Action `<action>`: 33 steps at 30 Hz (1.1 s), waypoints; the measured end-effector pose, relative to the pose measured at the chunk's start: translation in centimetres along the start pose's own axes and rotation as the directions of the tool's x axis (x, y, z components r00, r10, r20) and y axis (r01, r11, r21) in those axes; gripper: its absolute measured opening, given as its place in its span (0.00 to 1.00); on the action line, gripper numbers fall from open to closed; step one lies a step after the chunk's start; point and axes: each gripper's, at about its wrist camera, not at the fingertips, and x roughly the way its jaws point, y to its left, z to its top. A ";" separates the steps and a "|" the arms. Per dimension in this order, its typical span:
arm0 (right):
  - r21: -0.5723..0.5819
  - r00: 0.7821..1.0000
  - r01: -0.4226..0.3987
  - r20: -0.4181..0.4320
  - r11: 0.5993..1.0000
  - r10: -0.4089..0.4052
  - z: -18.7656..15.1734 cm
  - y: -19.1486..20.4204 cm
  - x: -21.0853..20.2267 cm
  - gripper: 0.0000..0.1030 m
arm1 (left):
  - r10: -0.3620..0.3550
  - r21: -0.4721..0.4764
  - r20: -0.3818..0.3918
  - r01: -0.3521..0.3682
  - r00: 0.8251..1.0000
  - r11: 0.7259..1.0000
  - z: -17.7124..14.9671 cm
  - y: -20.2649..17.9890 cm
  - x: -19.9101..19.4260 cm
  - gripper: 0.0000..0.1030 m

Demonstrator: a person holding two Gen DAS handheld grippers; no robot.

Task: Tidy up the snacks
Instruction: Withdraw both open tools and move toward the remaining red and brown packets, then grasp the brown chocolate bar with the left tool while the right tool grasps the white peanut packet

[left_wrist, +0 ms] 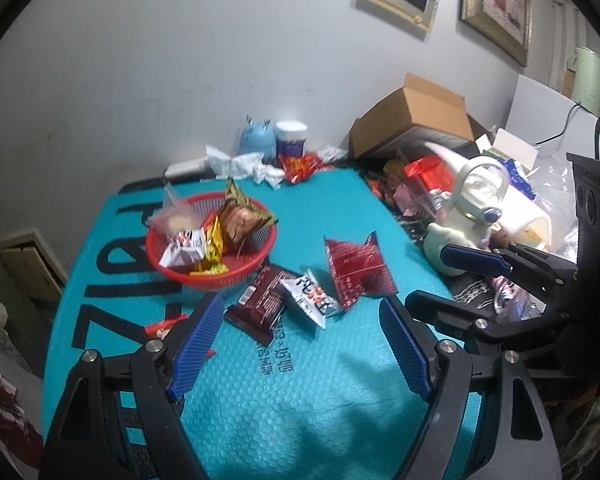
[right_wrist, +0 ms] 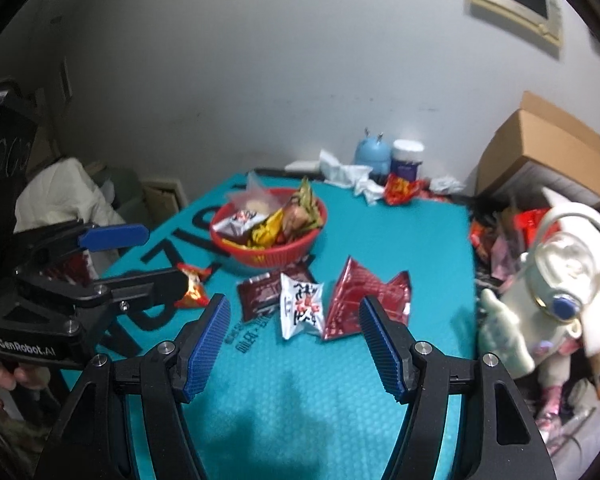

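- Both grippers, left (left_wrist: 300,344) and right (right_wrist: 294,344), gape wide, empty.
- Three loose packets (right_wrist: 302,310) lie just before the basket (right_wrist: 260,258).
- Advice: pinch a packet's sealed edge, lift clear, drop over the rim.

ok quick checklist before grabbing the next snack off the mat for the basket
1. Left gripper open and empty: ok.
2. Right gripper open and empty: ok.
3. Loose packets in reach on the teal mat: ok; brown packet, white packet and red packet lie ahead.
4. Packets separated for a clean pick: not ok; the white packet overlaps the brown one.
5. Room left in the red basket: cannot tell; it is already heaped with snacks.
6. Small orange packet clear of the left gripper's finger: cannot tell.
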 end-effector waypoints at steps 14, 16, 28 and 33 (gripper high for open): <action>0.020 0.989 -0.069 -0.133 0.997 0.071 -0.2 -1.0 8.0 0.65 | -0.002 -0.067 -0.104 -0.005 0.995 0.998 -0.4 4.0 6.3 0.78; 0.024 0.985 -0.074 -0.155 0.997 0.077 -0.3 -1.2 9.2 0.65 | -0.002 -0.074 -0.119 -0.006 0.993 0.997 -0.5 4.6 7.3 0.78; 0.011 0.970 -0.082 -0.227 0.997 0.082 -0.4 -1.8 14.5 0.64 | 0.016 -0.118 -0.185 -0.039 0.983 0.992 -1.1 7.8 11.6 0.78; -0.052 0.974 -0.079 -0.218 0.996 0.066 -0.3 -0.8 15.3 0.64 | 0.017 -0.134 -0.198 -0.044 0.980 0.990 -1.4 8.6 12.4 0.78</action>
